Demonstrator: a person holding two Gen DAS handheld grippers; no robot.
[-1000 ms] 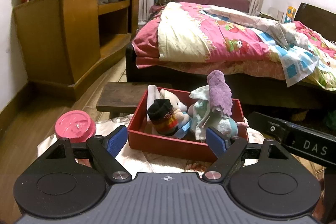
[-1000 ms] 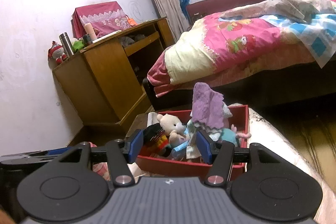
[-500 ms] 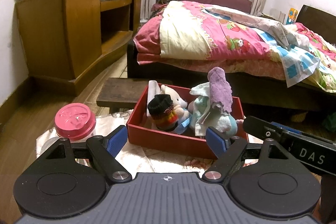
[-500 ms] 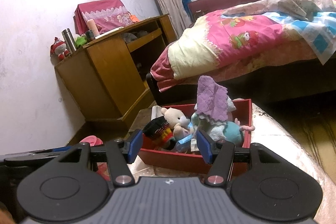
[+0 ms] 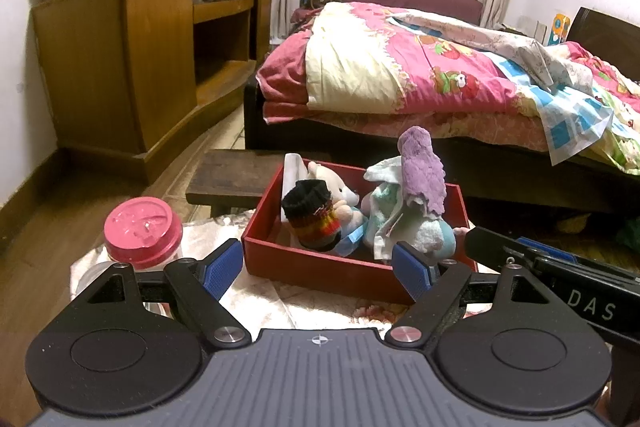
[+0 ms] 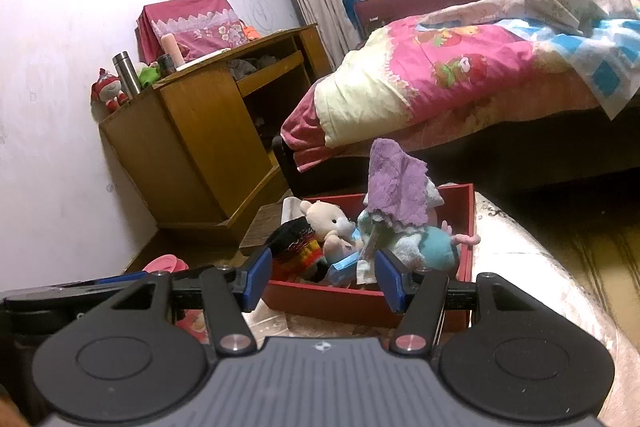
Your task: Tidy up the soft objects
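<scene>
both grippers parked short of the red box (image 5: 320, 269), nothing held. left gripper (image 5: 318, 269) has jaws wide open and empty; right gripper (image 6: 323, 281) has jaws narrower but still apart, nothing between the pads. i'm sitting just in front of the box's near wall, looking slightly down into it

soft stuff is all in the box, which sits on a cloth-covered desk (image 5: 280, 303): purple cloth (image 5: 424, 175) draped on top of a white/teal plush (image 5: 420, 231) on the right side, bear (image 6: 326, 223) in the middle, striped black sock (image 5: 314, 215) on the left, a white thing at the back left corner i can't identify

orientation: purple cloth stands roughly upright, long axis vertical, top leaning slightly left in the left view, well above the box rim. bear lies tilted, head up toward the back, face pointing right. sock's cuff opening points up and back. box long axis runs left-right across my view

risks as i judge them:
- purple cloth is only draped, tall and top-heavy. any nudge to the plush under it and it slides off, maybe over the far or right wall
- plush tail (image 6: 466, 239) already hangs over the right rim, easy to snag and drag the whole pile
- pink-lid jar (image 5: 142, 231) sits just left of my left jaws; a sideways swing clips it
- the two grippers are close beside each other, collision if both go in at once
- box looks light, pushing the near wall would shove it along the cloth
</scene>
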